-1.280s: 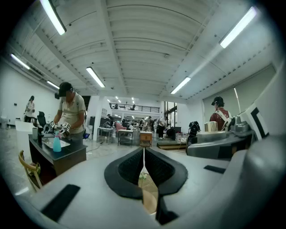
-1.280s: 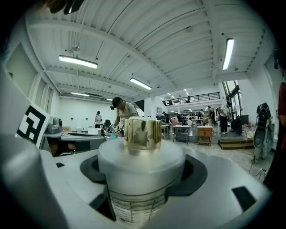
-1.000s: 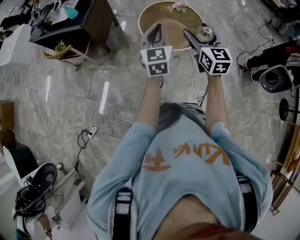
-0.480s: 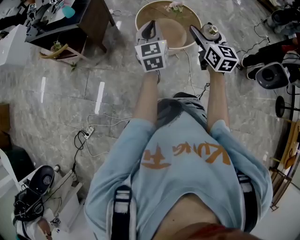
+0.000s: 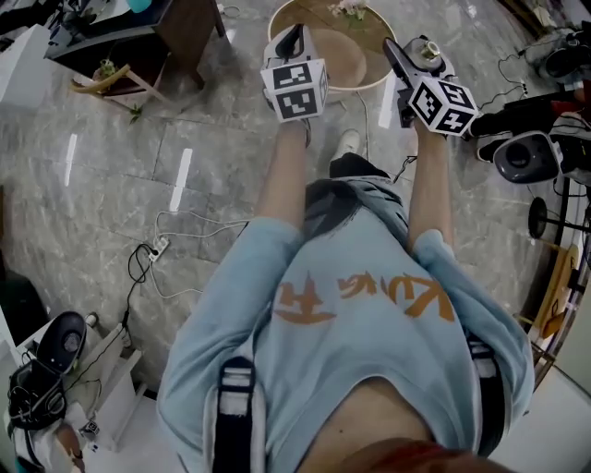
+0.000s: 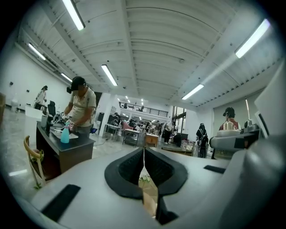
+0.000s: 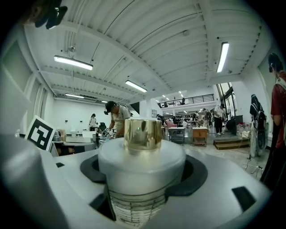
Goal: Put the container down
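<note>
Container [image 7: 142,166], gold-capped, stands pinched between the jaws of my right gripper [image 5: 413,57]; my left gripper [image 6: 144,175] is pressed together, empty.

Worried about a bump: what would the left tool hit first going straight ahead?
Likely nothing close: the left tool points out over the round table, and the flowers seem below its line; depth unclear.

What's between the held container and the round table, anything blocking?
Nothing visible. The right gripper is shut on the container by the right rim of the round table; the near tabletop is bare. Flowers sit at the far rim; the shut left gripper is over the left side.
</note>
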`<act>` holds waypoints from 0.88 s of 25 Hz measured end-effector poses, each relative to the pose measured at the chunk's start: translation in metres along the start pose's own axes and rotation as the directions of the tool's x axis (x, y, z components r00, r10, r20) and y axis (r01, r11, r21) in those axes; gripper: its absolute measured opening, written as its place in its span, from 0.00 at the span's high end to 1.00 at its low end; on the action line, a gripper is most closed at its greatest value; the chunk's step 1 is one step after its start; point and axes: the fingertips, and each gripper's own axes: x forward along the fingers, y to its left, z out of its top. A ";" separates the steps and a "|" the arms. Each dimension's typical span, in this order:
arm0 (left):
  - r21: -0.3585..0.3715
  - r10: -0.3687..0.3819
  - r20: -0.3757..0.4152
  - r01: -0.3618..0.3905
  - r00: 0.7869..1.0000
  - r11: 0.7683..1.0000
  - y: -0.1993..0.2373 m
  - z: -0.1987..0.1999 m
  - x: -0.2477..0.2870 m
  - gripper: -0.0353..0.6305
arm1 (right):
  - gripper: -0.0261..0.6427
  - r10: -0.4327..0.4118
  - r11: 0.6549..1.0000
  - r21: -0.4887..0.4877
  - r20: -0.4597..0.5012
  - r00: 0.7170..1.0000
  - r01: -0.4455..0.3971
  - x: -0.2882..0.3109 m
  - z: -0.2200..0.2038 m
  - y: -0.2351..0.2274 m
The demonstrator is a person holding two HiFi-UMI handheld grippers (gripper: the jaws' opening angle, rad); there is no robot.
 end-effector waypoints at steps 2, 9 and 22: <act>0.012 -0.007 0.000 0.007 1.000 1.000 0.002 0.001 0.002 0.90 | 0.42 0.008 1.000 -0.006 0.006 1.000 -0.008 0.004 0.002 0.004; 0.016 -0.002 0.043 0.001 0.999 1.000 0.017 0.031 0.014 0.90 | 0.42 0.024 0.999 -0.025 0.062 0.998 -0.023 0.016 0.026 -0.004; 0.039 -0.035 -0.016 0.036 0.999 0.999 0.001 0.025 0.078 0.90 | 0.42 0.067 0.998 0.007 0.070 0.995 -0.067 0.067 0.026 -0.042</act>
